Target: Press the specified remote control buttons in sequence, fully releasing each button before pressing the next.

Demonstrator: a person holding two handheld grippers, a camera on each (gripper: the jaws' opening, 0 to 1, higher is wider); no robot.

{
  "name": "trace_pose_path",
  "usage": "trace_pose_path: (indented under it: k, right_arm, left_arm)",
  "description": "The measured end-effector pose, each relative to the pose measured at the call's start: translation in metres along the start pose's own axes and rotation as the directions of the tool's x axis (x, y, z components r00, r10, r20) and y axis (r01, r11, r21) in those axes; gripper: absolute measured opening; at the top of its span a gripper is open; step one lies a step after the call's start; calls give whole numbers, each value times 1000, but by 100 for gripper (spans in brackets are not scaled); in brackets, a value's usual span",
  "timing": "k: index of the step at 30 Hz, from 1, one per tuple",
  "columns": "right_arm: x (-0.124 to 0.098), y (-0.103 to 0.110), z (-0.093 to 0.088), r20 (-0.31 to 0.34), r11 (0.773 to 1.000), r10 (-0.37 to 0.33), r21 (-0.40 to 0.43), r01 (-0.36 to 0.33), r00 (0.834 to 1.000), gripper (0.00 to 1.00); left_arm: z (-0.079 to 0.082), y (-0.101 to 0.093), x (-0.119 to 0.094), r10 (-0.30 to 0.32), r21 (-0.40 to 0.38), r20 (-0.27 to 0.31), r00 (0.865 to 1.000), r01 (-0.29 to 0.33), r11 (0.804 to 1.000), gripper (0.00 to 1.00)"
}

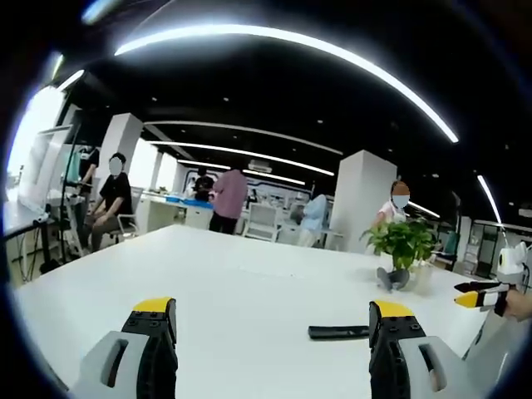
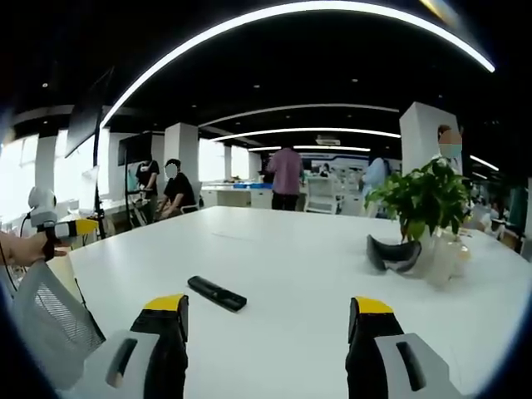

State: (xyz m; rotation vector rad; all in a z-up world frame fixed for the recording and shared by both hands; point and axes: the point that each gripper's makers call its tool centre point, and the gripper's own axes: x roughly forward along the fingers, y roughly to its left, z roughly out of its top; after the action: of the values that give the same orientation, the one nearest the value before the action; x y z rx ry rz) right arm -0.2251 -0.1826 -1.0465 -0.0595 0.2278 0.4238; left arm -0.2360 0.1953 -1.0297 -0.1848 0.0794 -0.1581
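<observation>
In the left gripper view, the left claw (image 1: pixel 273 320) rises from the bottom of the frame with its two yellow-tipped jaws set wide apart and nothing between them. A large white desk (image 1: pixel 249 291) spreads across the lower half of the frame. The black remote control (image 1: pixel 337 332) lies flat on it at lower right, just left of the right-hand jaw and well clear of the space between the jaws. Further back at right stands a potted green plant (image 1: pixel 405 243) with a dark curved object (image 1: pixel 392 278) at its base. At the far right edge the other claw (image 1: pixel 480 293) comes into the frame, held by a hand; whether its jaws are apart or together cannot be judged from here.

In the right gripper view, the right claw (image 2: pixel 269 320) likewise stands with its jaws wide apart and empty above the white desk (image 2: pixel 307 274). The remote control (image 2: pixel 216 293) lies at lower centre-left, angled, just above the left-hand jaw tip and not touching it. The plant (image 2: pixel 424 199) sits at right with the dark curved object (image 2: pixel 393 253) beside it. At the left edge a hand (image 2: pixel 21 248) holds the left claw (image 2: pixel 81 229), and a mesh chair back (image 2: pixel 50 320) fills the lower left corner. People (image 2: pixel 287 176) stand and sit in the office background.
</observation>
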Motion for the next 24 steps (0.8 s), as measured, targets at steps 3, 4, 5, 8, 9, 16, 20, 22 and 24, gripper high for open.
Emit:
trace_pose_path:
  k: [3,4,5,8,9,16,20,22,24]
  right_arm:
    - [0,-1,0,0,1000,-2,3,2,1000,77]
    - [0,-1,0,-2,1000,-3,4,3,1000,77]
    - [0,-1,0,-2,1000,-2,5,2,1000,77]
    - [0,0,0,-2,1000,1,2,-1,1000,76]
    - [0,0,0,-1,1000,3,1,-3,1000,76]
    - [0,2,1,5,1000,12,4,-12,1000,76]
    - [0,9,3,10,999,40,-15,-40,999,76]
    - [0,11,3,10,998,52,-21,-52,999,75]
    - [1,13,2,6,998,60,-22,-59,998,75]
  left_arm:
    - [0,1,-1,5,-3,2,1000,-5,1000,100]
    - [0,1,-1,7,-4,3,1000,-7,1000,100]
    - [1,1,-1,8,-6,4,1000,-8,1000,100]
    - [1,1,-2,10,-10,6,1000,-10,1000,100]
    - [1,1,-2,9,-11,4,1000,-9,1000,100]
    - [-3,-2,0,-1,-1,-19,1000,1,1000,100]
    - [-5,-5,1,-10,-10,-33,999,9,1000,100]
    - [-7,-8,2,-14,3,-49,999,14,1000,100]
    - [-10,-11,4,-26,23,-65,998,28,999,100]
